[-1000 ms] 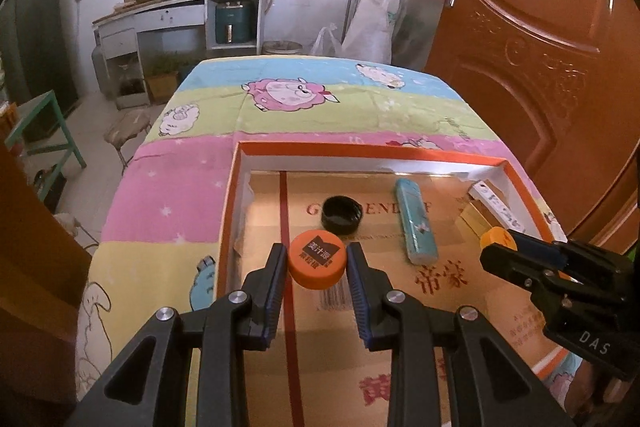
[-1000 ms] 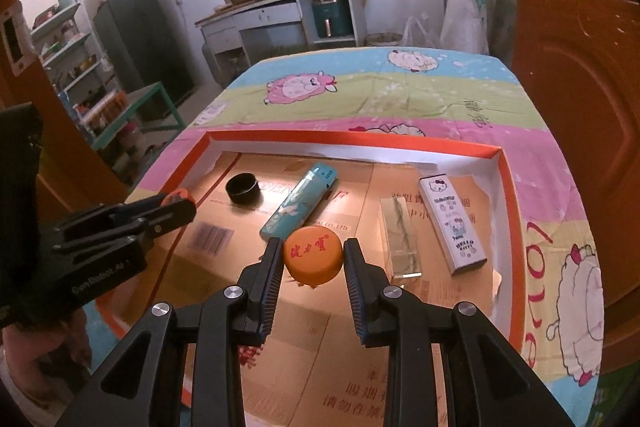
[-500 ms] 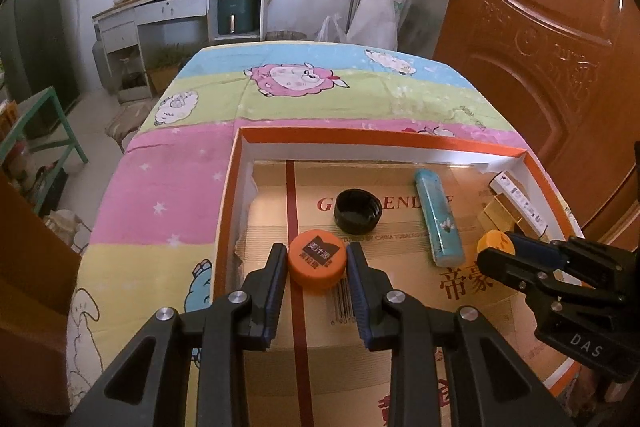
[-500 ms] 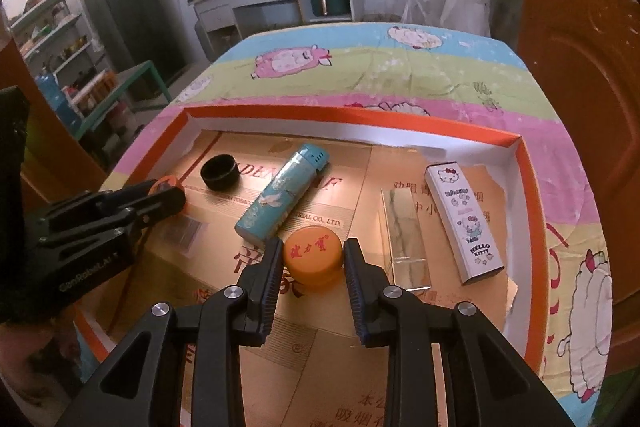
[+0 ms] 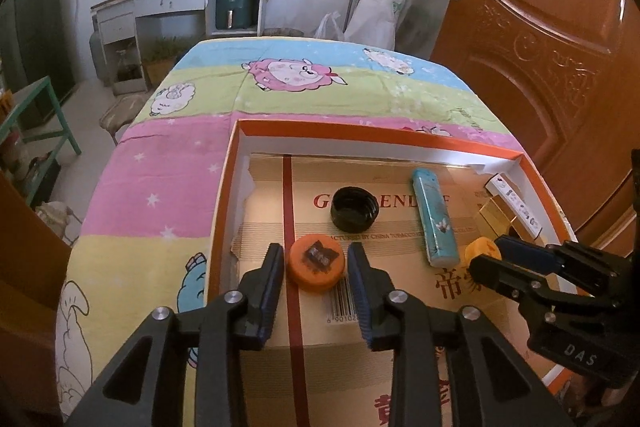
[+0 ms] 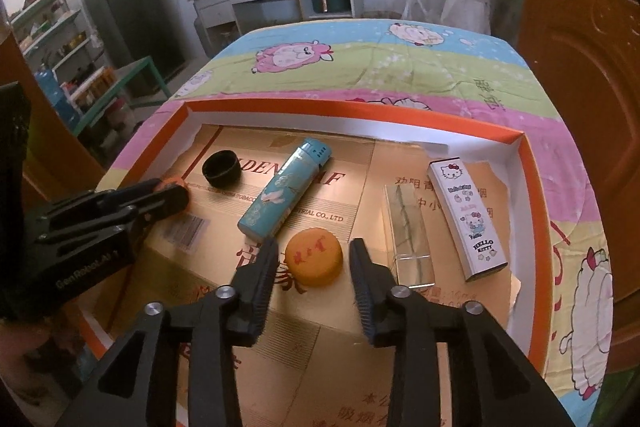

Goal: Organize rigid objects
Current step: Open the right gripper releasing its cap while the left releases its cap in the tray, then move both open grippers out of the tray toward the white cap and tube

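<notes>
An orange bottle cap with a dark label lies on the cardboard floor of the orange-rimmed tray. My left gripper straddles it, jaws opening, with a thin gap on each side. A second orange cap with red characters lies on the tray floor between the fingers of my right gripper. Those jaws are opening too, and the pads stand clear of the cap. Each gripper shows from the side in the other's view: the right gripper, the left gripper.
Also in the tray are a black cap, a teal lighter, a clear block and a white Hello Kitty box. The tray lies on a cartoon sheep cloth. A wooden door is at the right.
Both grippers were shut on their orange caps; now both jaws have spread and the caps rest on the tray floor. The right gripper came down a little.
</notes>
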Demonstrator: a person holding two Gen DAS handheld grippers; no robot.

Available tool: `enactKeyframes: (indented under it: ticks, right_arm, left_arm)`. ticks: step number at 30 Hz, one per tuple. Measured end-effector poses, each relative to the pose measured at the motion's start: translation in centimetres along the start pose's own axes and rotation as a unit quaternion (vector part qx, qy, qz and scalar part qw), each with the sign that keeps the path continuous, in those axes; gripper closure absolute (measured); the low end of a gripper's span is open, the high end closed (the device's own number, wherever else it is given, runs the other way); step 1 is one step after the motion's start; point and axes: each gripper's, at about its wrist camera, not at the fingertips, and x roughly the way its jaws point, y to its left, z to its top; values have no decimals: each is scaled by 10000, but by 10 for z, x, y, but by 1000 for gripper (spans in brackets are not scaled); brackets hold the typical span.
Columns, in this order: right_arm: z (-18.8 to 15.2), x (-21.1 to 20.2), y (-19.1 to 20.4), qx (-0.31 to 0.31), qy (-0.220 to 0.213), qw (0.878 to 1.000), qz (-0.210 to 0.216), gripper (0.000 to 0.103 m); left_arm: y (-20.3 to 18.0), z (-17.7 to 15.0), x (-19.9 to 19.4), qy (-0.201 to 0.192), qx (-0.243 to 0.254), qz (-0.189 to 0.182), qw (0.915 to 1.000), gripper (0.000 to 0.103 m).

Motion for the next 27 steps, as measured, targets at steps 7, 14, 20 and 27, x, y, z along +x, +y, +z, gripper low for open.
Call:
enactKeyframes:
  ticks: [7, 14, 20, 27]
  right_arm:
    - [-3, -5, 2, -8, -18, 10000, 32, 55]
    - [-9, -26, 2, 64, -147, 9999, 12, 55]
    - [-17, -50, 4, 122, -266, 9996, -43, 55]
    - [-28, -82, 10, 141, -427, 9989, -130, 55]
  left_arm:
    - [-2, -2, -9, -54, 4, 35, 10000, 55]
    - [-7, -5, -31, -206, 35, 9, 9998, 55]
    - [-13, -10, -53, -323, 62, -10, 9995, 55]
    - [-20, -20, -80, -470, 70, -65, 9988, 55]
